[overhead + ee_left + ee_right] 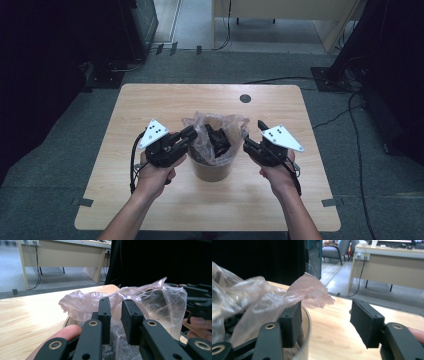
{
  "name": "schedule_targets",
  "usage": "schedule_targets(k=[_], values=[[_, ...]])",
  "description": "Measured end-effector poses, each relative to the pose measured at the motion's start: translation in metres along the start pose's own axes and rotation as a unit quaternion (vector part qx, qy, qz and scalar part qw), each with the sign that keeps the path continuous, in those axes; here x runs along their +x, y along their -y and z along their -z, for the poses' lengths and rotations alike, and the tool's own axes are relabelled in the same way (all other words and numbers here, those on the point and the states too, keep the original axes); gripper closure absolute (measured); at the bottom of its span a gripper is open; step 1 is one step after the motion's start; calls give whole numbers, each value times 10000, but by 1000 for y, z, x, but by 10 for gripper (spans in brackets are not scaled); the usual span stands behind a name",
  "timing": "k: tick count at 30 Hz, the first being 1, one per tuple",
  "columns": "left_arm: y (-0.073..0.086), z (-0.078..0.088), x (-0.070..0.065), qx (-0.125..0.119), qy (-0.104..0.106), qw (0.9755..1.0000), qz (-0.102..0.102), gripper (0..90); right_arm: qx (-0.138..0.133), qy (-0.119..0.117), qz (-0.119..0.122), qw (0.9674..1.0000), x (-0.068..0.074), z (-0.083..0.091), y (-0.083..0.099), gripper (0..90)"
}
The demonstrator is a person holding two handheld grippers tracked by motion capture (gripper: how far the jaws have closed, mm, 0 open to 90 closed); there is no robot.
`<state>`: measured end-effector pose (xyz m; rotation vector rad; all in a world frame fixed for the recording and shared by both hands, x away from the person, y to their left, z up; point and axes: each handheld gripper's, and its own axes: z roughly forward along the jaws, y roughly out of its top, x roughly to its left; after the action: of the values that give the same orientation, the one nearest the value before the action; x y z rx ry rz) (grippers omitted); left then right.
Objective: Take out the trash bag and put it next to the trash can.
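Two tools flank a small brown bin (212,170) at the counter (150,105) centre, lined with a thin clear bag (220,125). The film looks light, soft and slippery, likely to tear; its loose rim is the best place to pinch. The left tool (192,134), at the bin's 9 o'clock, has jaws narrowly parted around bag film, not clearly clamped. The right tool (325,322), at 3 o'clock, gapes wide, one jaw against the rim, holding nothing. Both forearms reach from 6 o'clock
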<state>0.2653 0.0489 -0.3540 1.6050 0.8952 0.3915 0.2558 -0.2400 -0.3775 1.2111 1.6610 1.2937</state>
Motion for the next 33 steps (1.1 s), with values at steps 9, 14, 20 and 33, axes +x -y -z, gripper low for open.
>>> schedule_targets(k=[9, 14, 20, 33], values=[[-4, -7, -12, 133, 469, 9986, 204, 873, 118, -501, -841, 9951, -7, 18, 8, 385], [-8, -10, -16, 207, 462, 9987, 68, 888, 164, -988, -937, 9906, 11, 22, 10, 364], [-7, -15, -12, 219, 304, 9992, 152, 890, 170, -1375, -1049, 9848, 30, 15, 13, 301], [-7, -17, -6, 170, 129, 9995, 222, 891, 579, -1315, -928, 9853, 80, 2, 11, 141]])
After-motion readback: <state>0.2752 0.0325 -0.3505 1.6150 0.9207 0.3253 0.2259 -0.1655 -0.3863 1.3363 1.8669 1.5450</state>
